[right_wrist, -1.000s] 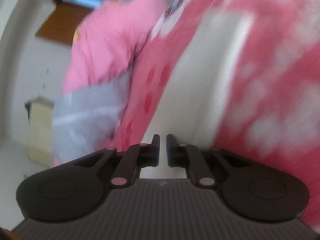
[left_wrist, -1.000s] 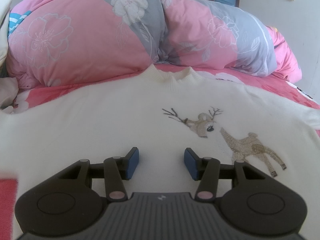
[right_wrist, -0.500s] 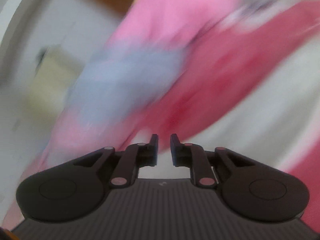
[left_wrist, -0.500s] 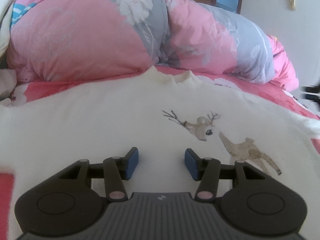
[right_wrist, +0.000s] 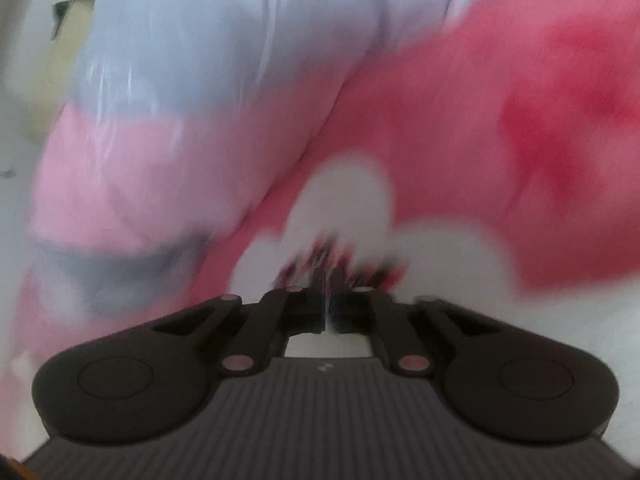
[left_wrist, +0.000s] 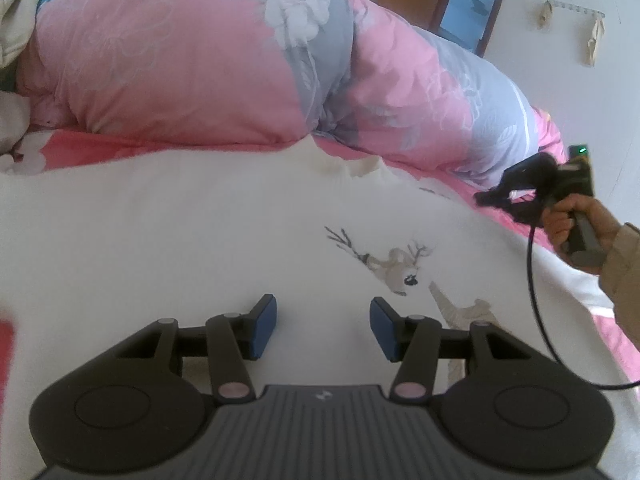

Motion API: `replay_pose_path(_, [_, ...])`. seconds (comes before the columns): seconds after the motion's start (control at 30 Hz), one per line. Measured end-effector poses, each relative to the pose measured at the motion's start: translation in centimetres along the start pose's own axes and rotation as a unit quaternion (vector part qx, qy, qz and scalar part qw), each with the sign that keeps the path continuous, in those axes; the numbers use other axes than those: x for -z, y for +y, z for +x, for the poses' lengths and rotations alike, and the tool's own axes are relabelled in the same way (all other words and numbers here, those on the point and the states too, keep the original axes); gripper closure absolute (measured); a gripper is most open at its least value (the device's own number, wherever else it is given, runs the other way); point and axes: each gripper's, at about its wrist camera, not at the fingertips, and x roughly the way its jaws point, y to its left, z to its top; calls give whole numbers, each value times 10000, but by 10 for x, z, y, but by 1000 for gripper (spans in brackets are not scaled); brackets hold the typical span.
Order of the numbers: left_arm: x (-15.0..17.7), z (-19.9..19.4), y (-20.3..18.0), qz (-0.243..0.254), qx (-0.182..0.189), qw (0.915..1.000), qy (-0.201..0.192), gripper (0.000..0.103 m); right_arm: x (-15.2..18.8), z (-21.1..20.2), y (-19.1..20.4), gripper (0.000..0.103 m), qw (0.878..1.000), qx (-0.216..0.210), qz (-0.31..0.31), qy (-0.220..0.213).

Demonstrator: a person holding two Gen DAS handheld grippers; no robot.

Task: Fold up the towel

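Left gripper (left_wrist: 323, 328): blue pads set wide apart, nothing between them. It hangs low over the cream cloth (left_wrist: 168, 240), pointing toward the neck end.

Right gripper (right_wrist: 328, 308): jaws drawn almost together, only a thin bright sliver between the tips. Its own view is smeared by motion, so whether any fabric is pinched there cannot be told. In the left view it shows at the far right (left_wrist: 492, 199), held by a hand (left_wrist: 576, 220) in a tan sleeve (left_wrist: 622, 276), a cable (left_wrist: 536, 308) trailing down. There its tips sit at or just above the cloth's right edge; contact is not clear.

The task's thing: called a towel, but it has a ribbed neck opening (left_wrist: 348, 166) and a stitched deer motif (left_wrist: 400, 270), so it reads as a sweater. It lies spread front-up on the pink sheet (left_wrist: 72, 148), filling most of the left view. No fold line or doubled layer shows in the visible part. The near hem and left side run out of frame.

Beyond: a rolled pink and grey quilt (left_wrist: 208, 56) lies along the far side, touching the collar area. Wall, door frame and hooks behind.

Judgement on progress: cloth lies flat and open, no fold visible. This fits either a spread-out stage ahead of folding, or a side fold under way from the right edge, if that gripper does hold fabric. All folds appear to remain.
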Motion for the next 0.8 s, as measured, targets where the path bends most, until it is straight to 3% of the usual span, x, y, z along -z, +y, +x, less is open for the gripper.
replay_pose_path(0.23, [0,0,2,-87,70,9999,-18,49,32,27,50,92,9960,-123,-452,755])
replay_pose_path(0.33, [0,0,6,-154,122,9998,-30,49,41,46,65,96,9937,-130,-546,972])
replay_pose_path(0.43, [0,0,7,-192,153,9997,-39,49,13,61,58,101,9992,-24,-268,298])
replay_pose_path(0.5, [1,0,8,-210,165,9996,-44,49,-4,52,58,101,9983,333,-73,-466])
replay_pose_path(0.57, [1,0,8,-222,172,9996,-50,49,-4,27,68,94,9900,898,-173,-1073])
replay_pose_path(0.67, [-1,0,5,-183,84,9998,-20,49,26,-23,76,94,9929,449,-702,-849])
replay_pose_path(0.77, [-3,-1,-7,15,-169,9998,65,44,69,-45,76,92,9879,570,-1171,-837])
replay_pose_path(0.8, [-4,-1,-13,135,-289,9994,107,37,83,-52,76,89,9854,635,-1333,-844])
